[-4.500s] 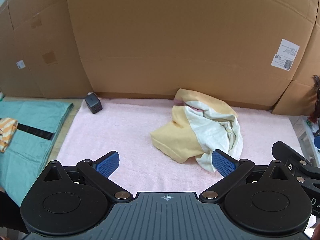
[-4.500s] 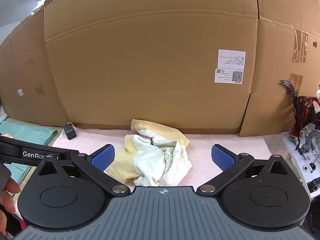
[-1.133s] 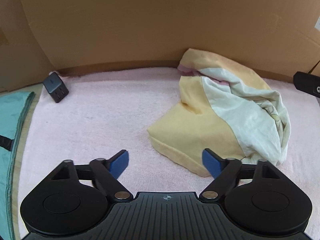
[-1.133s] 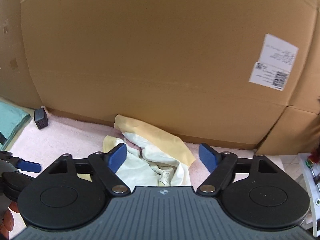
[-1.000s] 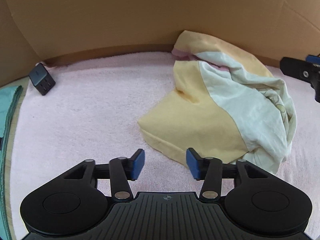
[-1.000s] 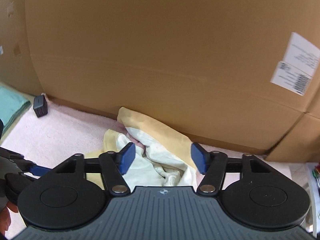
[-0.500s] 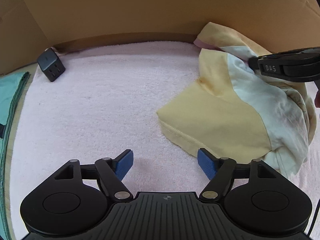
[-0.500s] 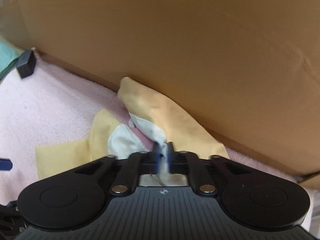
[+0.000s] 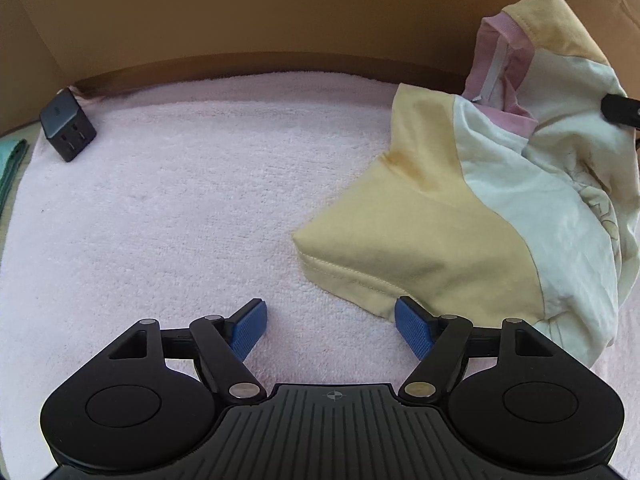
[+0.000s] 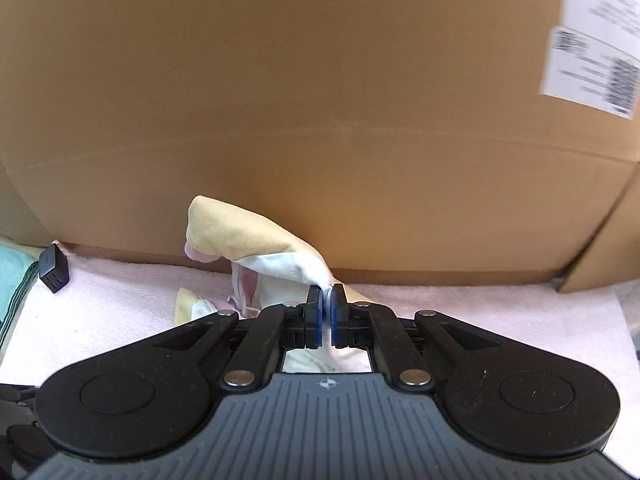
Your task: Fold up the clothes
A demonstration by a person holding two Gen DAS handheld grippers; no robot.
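Observation:
A crumpled yellow and white garment (image 9: 460, 236) with a pink collar lies on the pink towel (image 9: 180, 208), at the right in the left wrist view. My left gripper (image 9: 330, 328) is open and empty, just in front of the garment's yellow hem. My right gripper (image 10: 327, 306) is shut on a white fold of the garment (image 10: 256, 240) and holds that part raised off the towel. The right gripper's black tip (image 9: 624, 109) shows at the right edge of the left wrist view, at the garment's upper part.
A brown cardboard wall (image 10: 320, 120) with a white label (image 10: 592, 40) stands right behind the towel. A small black charger block (image 9: 68, 128) sits at the towel's far left corner, also in the right wrist view (image 10: 53, 269). Teal cloth (image 10: 12, 276) lies beyond the towel's left edge.
My right gripper closed on the garment's white fold and lifted it, so the pink collar now shows. My left gripper narrowed, reopened, and moved closer to the yellow hem.

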